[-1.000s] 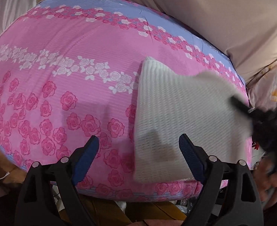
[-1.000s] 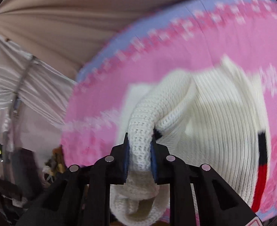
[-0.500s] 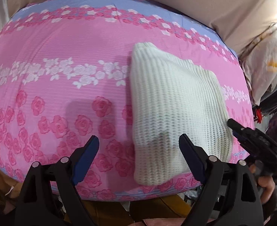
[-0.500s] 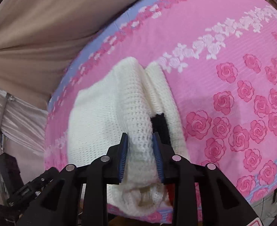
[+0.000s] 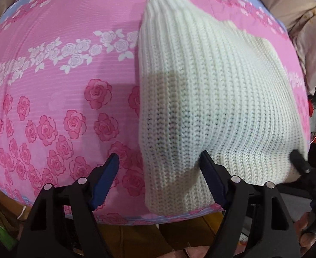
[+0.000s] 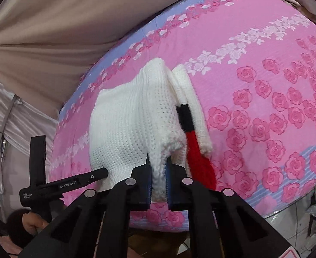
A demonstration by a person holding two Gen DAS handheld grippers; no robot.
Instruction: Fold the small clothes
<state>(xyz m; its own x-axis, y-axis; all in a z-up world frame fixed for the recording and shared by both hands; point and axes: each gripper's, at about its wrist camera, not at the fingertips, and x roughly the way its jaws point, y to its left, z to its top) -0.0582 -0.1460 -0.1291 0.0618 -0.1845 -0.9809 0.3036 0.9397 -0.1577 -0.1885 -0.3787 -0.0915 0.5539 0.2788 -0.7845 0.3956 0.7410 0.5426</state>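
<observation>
A white knitted sweater (image 5: 211,99) lies folded on a pink rose-print bed cover (image 5: 50,75). In the right wrist view the sweater (image 6: 132,124) shows a black and red band (image 6: 192,142) at its near side. My right gripper (image 6: 159,172) is shut on the sweater's near white edge. My left gripper (image 5: 160,169) is open at the sweater's near left corner, with the right finger (image 5: 211,178) touching the knit and nothing held. The left gripper also shows in the right wrist view (image 6: 76,182), beside the sweater's left edge.
The bed's front edge (image 5: 158,219) runs close below both grippers. A beige curtain (image 6: 61,32) hangs behind the bed. Pillows and clutter (image 5: 312,49) sit off the bed's right side. The cover left of the sweater is flat.
My right gripper brought the held sweater edge down toward the bed's front edge, laying the fold flat. My left gripper moved in closer to the sweater's near left corner.
</observation>
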